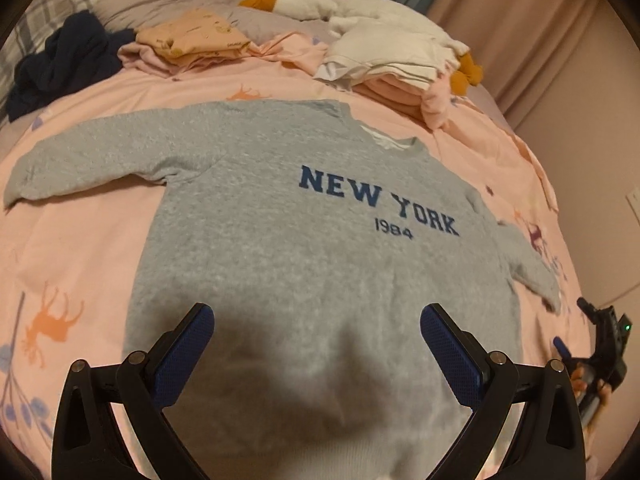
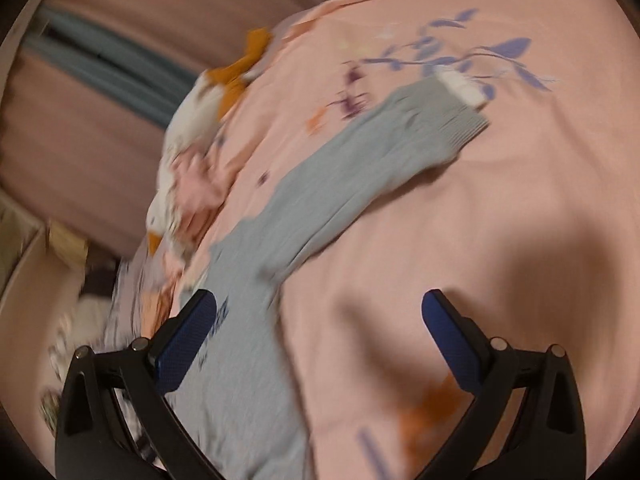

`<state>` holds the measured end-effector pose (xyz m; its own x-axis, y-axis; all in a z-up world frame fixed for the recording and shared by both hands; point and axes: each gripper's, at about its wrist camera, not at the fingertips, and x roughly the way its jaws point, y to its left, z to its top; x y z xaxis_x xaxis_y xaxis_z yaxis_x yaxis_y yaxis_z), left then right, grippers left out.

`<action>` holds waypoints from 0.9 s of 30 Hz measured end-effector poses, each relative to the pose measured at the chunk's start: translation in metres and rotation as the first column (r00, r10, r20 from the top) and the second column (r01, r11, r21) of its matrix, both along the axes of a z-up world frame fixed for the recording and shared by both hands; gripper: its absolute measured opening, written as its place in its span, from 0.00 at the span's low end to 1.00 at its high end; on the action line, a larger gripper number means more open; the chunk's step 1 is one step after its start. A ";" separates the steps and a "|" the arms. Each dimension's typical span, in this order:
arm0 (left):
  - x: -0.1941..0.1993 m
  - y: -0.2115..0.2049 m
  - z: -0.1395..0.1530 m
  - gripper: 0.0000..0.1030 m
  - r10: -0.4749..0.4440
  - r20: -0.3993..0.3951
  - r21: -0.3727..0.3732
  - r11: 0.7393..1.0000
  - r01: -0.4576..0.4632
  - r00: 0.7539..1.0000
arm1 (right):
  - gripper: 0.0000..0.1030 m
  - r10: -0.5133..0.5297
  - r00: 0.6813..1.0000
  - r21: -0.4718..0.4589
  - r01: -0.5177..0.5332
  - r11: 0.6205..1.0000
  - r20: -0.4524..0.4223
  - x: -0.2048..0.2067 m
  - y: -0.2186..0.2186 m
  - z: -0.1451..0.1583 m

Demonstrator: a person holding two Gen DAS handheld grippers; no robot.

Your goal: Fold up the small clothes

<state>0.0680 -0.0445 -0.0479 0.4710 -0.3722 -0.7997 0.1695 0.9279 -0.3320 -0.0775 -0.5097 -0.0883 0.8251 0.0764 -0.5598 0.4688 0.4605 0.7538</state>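
Observation:
A small grey sweatshirt (image 1: 280, 216) printed "NEW YORK 1984" lies flat, front up, on the pink bedspread (image 1: 80, 248), both sleeves spread out. My left gripper (image 1: 316, 320) hovers open over its hem, nothing between the blue pads. In the blurred right wrist view, the sweatshirt's sleeve (image 2: 360, 160) with its ribbed cuff stretches away over the bedspread (image 2: 500, 200). My right gripper (image 2: 320, 304) is open beside that sleeve, above bare bedspread, holding nothing. The right gripper (image 1: 604, 344) also shows at the right edge of the left wrist view, off the sleeve's end.
At the far side of the bed lie a dark navy garment (image 1: 64, 64), a stack of folded orange and pink clothes (image 1: 192, 40), another folded pile (image 1: 392, 76) and a white plush goose (image 1: 352, 12). Pink curtains (image 1: 540, 20) hang behind. The bed edge drops off to the right.

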 end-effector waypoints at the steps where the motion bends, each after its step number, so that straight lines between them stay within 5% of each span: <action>1: 0.004 -0.001 -0.002 0.99 0.008 -0.007 -0.001 1.000 -0.008 1.000 | 1.00 -0.019 1.000 0.015 0.019 1.000 -0.010 0.005 -0.010 -0.004; 7: 0.020 -0.006 -0.013 0.99 0.022 -0.037 0.031 0.999 -0.021 0.999 | 0.85 -0.141 0.990 0.068 0.142 0.988 -0.019 0.035 -0.061 -0.025; 13: 0.029 -0.006 -0.025 0.99 0.023 -0.068 0.058 0.998 -0.020 0.997 | 0.43 -0.291 0.955 0.032 0.293 0.956 -0.053 0.044 -0.096 -0.033; 15: 0.030 -0.003 -0.027 0.99 0.026 -0.074 0.063 0.998 -0.022 0.997 | 0.22 -0.329 0.940 -0.014 0.329 0.944 -0.086 0.045 -0.101 -0.030; 20: 0.031 0.011 -0.027 0.99 0.041 -0.071 0.049 0.998 -0.038 0.997 | 0.18 -0.254 0.963 -0.291 0.220 0.931 -0.086 0.075 -0.082 0.022; 22: 0.030 0.016 -0.026 0.99 0.051 -0.066 0.052 0.998 -0.047 0.997 | 0.17 -0.152 0.987 -0.443 0.116 0.889 -0.047 0.096 -0.053 0.061; 24: 0.029 0.023 -0.025 0.99 0.062 -0.063 0.044 0.997 -0.059 0.996 | 0.17 -0.050 0.997 -0.593 0.011 0.805 -0.050 0.120 -0.015 0.095; 27: 0.029 0.036 -0.024 0.99 0.085 -0.064 0.035 0.996 -0.083 0.994 | 0.17 0.094 0.987 -0.789 -0.159 0.594 -0.129 0.155 0.063 0.127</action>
<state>0.0965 -0.0087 -0.0714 0.4463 -0.3070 -0.8406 0.0691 0.9483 -0.3097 0.0778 -0.4472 0.0384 0.8010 -0.3246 -0.5030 0.3915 0.9197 0.0300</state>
